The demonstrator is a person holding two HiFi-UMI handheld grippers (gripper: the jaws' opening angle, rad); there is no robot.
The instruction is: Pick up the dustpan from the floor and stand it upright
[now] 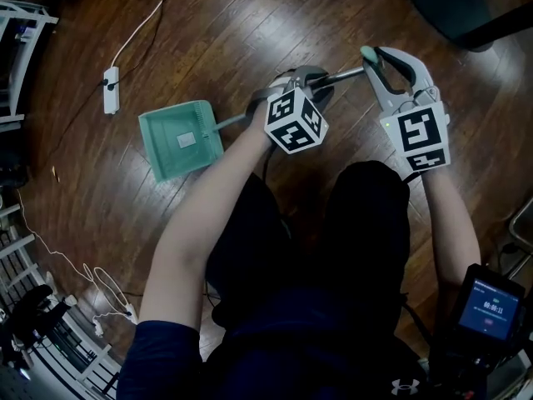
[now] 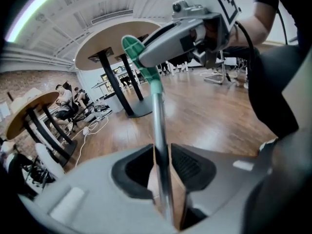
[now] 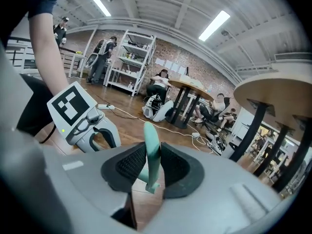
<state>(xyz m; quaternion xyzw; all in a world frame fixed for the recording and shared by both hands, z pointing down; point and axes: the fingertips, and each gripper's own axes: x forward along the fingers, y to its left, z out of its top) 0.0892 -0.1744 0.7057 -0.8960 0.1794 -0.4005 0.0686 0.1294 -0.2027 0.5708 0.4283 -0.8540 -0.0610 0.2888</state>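
Head view steeply down; gripper views close along own fingers (image 2: 190, 165), facing each other, sharing dustpan handle (image 2: 158, 130).

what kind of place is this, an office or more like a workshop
Probably an open shared workspace or lab, not a home: round pedestal tables on a wide wooden floor, and a metal shelving rack against a brick wall.

The right tongs (image 3: 149, 172) pinch the dustpan's green handle end (image 3: 151, 143).
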